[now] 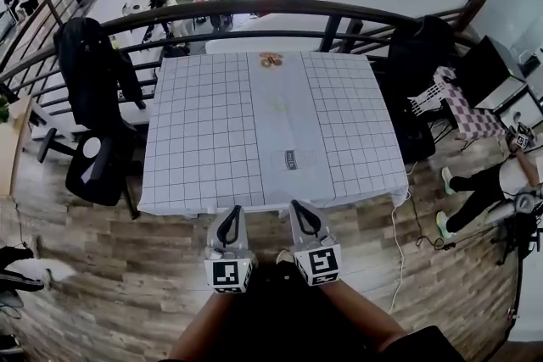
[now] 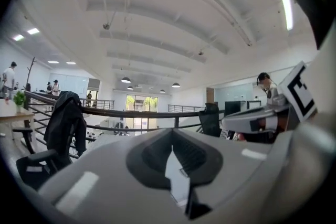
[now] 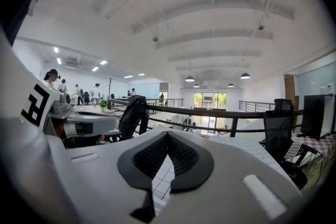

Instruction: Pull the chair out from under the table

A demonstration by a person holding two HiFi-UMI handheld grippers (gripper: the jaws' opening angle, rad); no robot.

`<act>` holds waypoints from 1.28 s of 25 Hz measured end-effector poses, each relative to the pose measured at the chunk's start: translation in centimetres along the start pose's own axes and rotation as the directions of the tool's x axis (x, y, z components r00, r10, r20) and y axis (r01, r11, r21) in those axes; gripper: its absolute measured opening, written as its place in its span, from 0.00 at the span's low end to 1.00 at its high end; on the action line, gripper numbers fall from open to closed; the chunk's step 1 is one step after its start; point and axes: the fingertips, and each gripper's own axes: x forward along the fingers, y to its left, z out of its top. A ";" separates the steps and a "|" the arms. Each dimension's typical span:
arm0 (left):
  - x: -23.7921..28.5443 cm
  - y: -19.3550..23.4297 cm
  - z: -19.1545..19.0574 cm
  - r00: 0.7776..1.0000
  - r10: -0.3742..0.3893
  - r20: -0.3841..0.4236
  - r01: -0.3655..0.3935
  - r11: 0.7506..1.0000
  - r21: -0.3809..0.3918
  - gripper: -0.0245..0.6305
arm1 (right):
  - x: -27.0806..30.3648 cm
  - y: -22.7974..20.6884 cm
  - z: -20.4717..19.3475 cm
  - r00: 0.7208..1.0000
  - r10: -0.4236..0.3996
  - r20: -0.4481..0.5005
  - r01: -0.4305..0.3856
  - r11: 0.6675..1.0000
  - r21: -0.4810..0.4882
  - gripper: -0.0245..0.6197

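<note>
A square table (image 1: 212,140) under a white checked cloth fills the middle of the head view. A black office chair (image 1: 97,123) with a dark jacket over its back stands at the table's left side, also seen as the chair (image 2: 63,123) and the chair (image 3: 134,115). A second black chair (image 1: 420,72) stands at the right side. My left gripper (image 1: 229,220) and right gripper (image 1: 302,212) are side by side just short of the table's near edge, both shut and empty. The shut jaws show in the left gripper view (image 2: 173,157) and the right gripper view (image 3: 168,152).
A dark curved railing (image 1: 254,8) runs behind the table, with a lower floor beyond it. A person (image 1: 484,182) sits on the wooden floor at the right, and a white cable (image 1: 397,242) hangs by the table's right corner. A small orange item (image 1: 271,59) and a dark card (image 1: 291,159) lie on the cloth.
</note>
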 end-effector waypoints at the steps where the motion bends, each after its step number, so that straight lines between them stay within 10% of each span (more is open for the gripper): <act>1: 0.2 -0.2 -0.3 1.000 0.000 -0.004 0.000 1.000 0.003 0.05 | 0.0 -0.1 0.2 1.000 0.007 0.011 -0.007 1.000 -0.001 0.03; 18: 1.8 -1.3 -2.6 0.986 -0.130 -0.103 0.132 0.991 0.012 0.05 | 1.7 0.5 -0.8 0.995 0.093 -0.035 -0.095 0.994 -0.050 0.04; 22: 2.3 -3.5 -4.7 0.929 -0.325 -0.174 0.332 0.943 0.011 0.05 | 2.9 1.1 -2.4 0.983 0.145 -0.112 -0.158 0.980 -0.118 0.04; 26: 2.9 -3.2 -6.9 0.906 -0.342 -0.250 0.361 0.932 0.034 0.05 | 3.9 1.7 -4.7 0.961 0.192 -0.198 -0.232 0.951 -0.204 0.04; 32: 3.6 -2.8 -11.7 0.804 -0.393 -0.446 0.450 0.893 0.026 0.13 | 5.4 3.3 -10.2 0.841 0.342 -0.419 -0.445 0.878 -0.176 0.04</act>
